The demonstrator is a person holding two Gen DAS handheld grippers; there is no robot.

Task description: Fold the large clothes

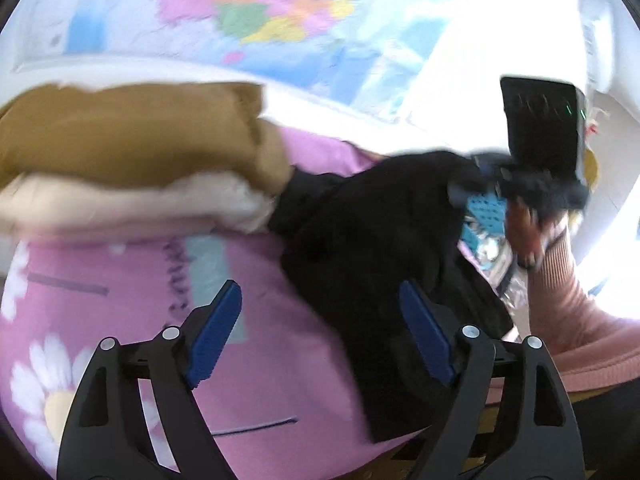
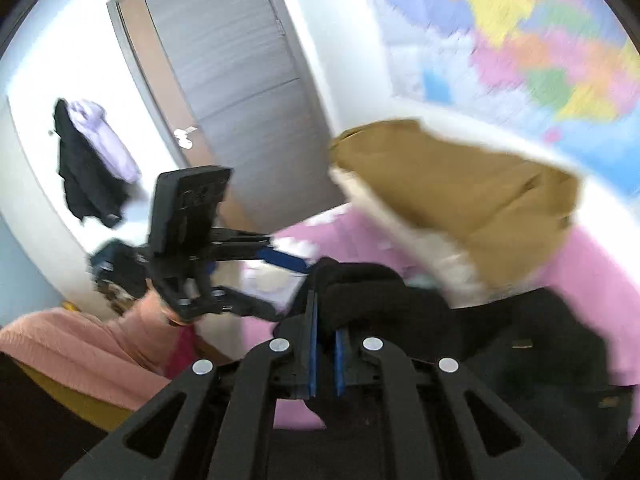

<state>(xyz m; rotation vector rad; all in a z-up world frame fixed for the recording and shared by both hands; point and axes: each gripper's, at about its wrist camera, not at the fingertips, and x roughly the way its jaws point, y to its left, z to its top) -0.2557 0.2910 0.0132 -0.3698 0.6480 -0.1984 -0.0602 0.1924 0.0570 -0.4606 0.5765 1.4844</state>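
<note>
Across the lower part of the left wrist view, a pink bedsheet (image 1: pixel 120 280) printed with white daisies covers the bed. The left gripper (image 1: pixel 320 332) stands at the bottom centre with its blue pads wide apart and nothing between them. A black garment (image 1: pixel 372 240) lies crumpled on the sheet, running from the centre of the frame down past the gripper's right-hand finger. At the left edge sits a stack of folded clothes (image 1: pixel 132 152), a tan piece on top of a cream one. At the right edge, a hand (image 1: pixel 528 232) in a pink ribbed sleeve (image 1: pixel 580 320) carries the right gripper, seen from the side and blurred. A coloured map (image 1: pixel 272 4) fills the wall at the top.

From the right wrist view, the right gripper (image 2: pixel 324 344) at the bottom centre is clamped on a fold of the black garment (image 2: pixel 360 296), which bunches up just above its blue pads and spreads to the lower right. The tan and cream stack (image 2: pixel 460 200) shows at the centre right. The left gripper (image 2: pixel 280 280) appears at the centre left with its pads apart. A grey door (image 2: pixel 240 92) stands at the upper left, with dark and lilac clothes hanging (image 2: pixel 88 160) on the wall beside it. Both views are blurred.
</note>
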